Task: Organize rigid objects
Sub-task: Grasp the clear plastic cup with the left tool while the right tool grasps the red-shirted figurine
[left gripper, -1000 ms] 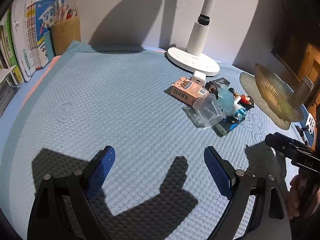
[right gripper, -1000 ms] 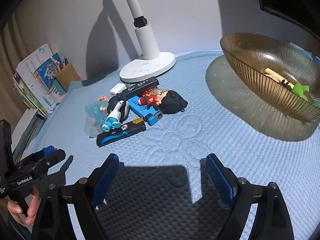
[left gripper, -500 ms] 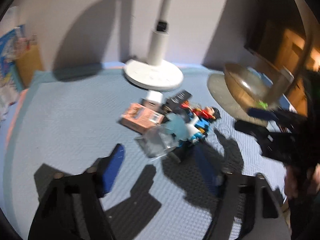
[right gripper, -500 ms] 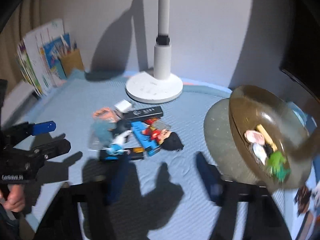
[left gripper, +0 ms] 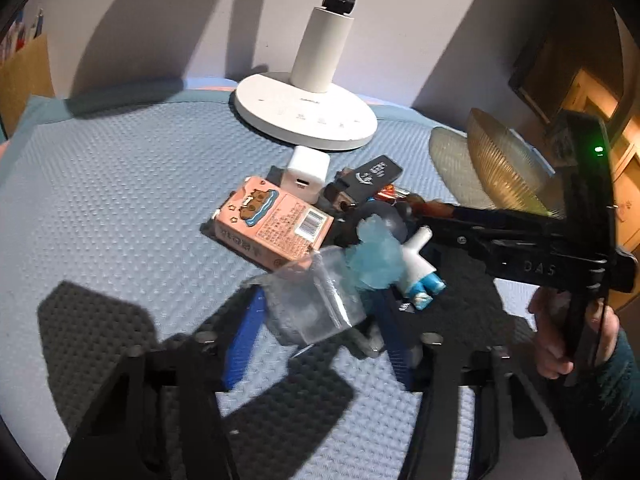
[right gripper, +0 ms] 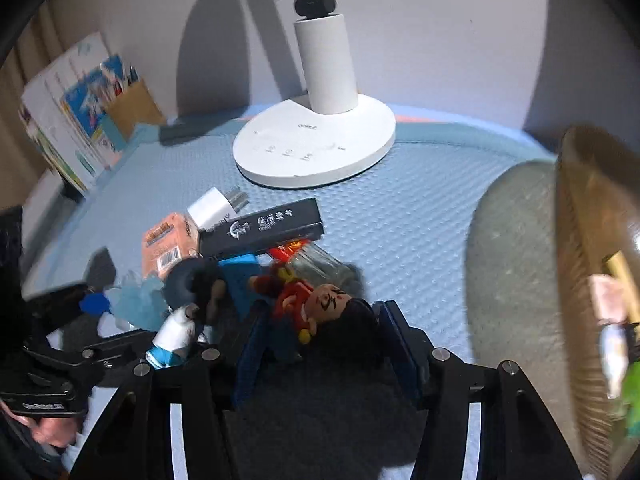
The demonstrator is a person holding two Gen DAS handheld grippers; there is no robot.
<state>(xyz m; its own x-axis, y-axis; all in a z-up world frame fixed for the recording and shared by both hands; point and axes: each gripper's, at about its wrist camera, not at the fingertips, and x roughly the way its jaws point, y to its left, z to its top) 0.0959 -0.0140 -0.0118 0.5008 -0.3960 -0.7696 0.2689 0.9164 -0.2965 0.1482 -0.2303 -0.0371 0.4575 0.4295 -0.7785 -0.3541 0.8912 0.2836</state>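
1. A pile of small rigid objects is seen on the blue textured mat (left gripper: 120,200), just in front of the white lamp base (left gripper: 306,120).
2. In the pile are noted: a pink carton (left gripper: 272,228), a white charger cube (left gripper: 306,174), a black box with white characters (right gripper: 262,230), a translucent blue figure (left gripper: 376,258), a white-and-blue bottle figure (left gripper: 418,276), a clear plastic bag (left gripper: 312,300) and a red-clad doll with black hair (right gripper: 320,308).
3. The left gripper (left gripper: 316,332) is held low at the near edge of the pile. Its blue-padded jaws are spread, with the clear plastic bag lying between them; contact with the pads cannot be confirmed.
4. The right gripper (right gripper: 324,344) is held at the pile's other side. Its jaws are spread, and the doll's head and body lie between the pads; no pinch is seen.
5. An amber ribbed glass bowl (right gripper: 580,240) stands to the right of the pile, apart from it; a few small items are seen inside, blurred.
6. Books and a brown holder (right gripper: 128,108) are recorded at the mat's far left.
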